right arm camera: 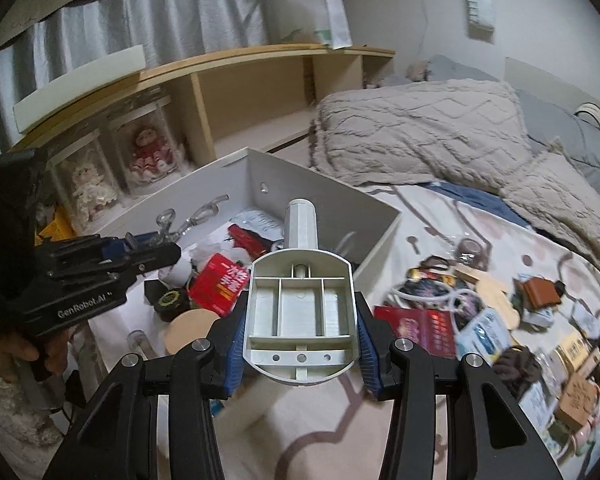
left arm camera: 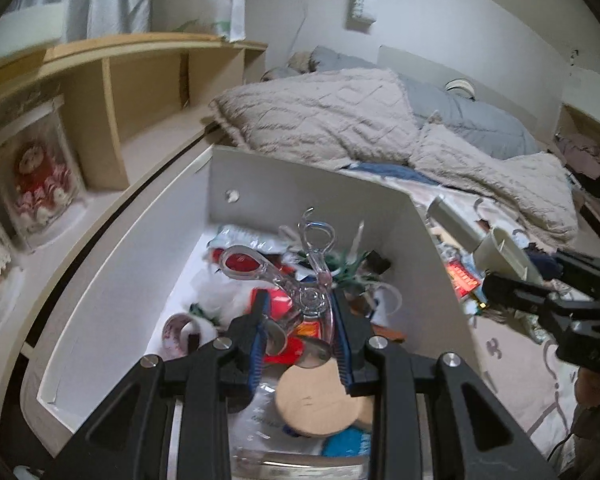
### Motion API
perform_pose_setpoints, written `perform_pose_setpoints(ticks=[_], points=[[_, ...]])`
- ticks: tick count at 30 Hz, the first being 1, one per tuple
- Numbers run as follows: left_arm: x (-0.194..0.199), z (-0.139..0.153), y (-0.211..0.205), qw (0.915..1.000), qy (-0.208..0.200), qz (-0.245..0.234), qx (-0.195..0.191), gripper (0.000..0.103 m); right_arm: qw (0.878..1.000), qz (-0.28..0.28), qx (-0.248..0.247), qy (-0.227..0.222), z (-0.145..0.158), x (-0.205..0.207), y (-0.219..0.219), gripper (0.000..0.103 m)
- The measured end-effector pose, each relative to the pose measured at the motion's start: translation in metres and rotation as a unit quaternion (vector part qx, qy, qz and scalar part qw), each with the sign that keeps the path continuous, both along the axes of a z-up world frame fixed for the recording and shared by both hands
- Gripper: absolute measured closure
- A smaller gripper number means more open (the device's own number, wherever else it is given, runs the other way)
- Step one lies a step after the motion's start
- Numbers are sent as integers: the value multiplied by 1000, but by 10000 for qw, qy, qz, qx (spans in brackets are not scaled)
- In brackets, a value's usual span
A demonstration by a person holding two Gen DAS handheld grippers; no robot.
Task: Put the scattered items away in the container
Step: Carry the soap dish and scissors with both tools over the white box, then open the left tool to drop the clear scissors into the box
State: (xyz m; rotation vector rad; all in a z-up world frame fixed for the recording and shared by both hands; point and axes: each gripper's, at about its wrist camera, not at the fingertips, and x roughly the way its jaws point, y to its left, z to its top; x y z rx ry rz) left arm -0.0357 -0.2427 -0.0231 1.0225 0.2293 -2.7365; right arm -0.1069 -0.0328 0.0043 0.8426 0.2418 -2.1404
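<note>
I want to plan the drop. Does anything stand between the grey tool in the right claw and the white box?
Nothing visible does. The right claw holds the grey tool just before the white box; its near wall is low and its top open.

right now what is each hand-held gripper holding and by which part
The left hand-held gripper is shut on the clear plastic scissors, gripped near the pivot. The right hand-held gripper is shut on the white scoop, held by the sides of its bowl.

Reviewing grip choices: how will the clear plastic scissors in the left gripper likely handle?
The clear plastic scissors look stiff and light. Their glossy surface could slip between the left gripper pads. The looped handles stick out beyond the pads over the white box, so they may pivot or snag.
</note>
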Motion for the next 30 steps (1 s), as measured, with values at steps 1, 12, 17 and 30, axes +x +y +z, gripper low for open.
perform_pose_setpoints(ticks=[1,12,17,30], points=[[-1,-2,-1,10000,-57,25,-37,74,10000,31,3,-10,0,0,-4,56],[-12,-27,-17,9951,-855,340,-349,74,9994,287,82,-150,-3,-2,-30,56],[-11,-25,-13,9931,-842,462,-675,42,9989,384,157,-213,-5,-2,-38,56],[-3,-8,-12,9959,-510,405,-628,32,9961,538,489,-504,-12,-18,-74,56]])
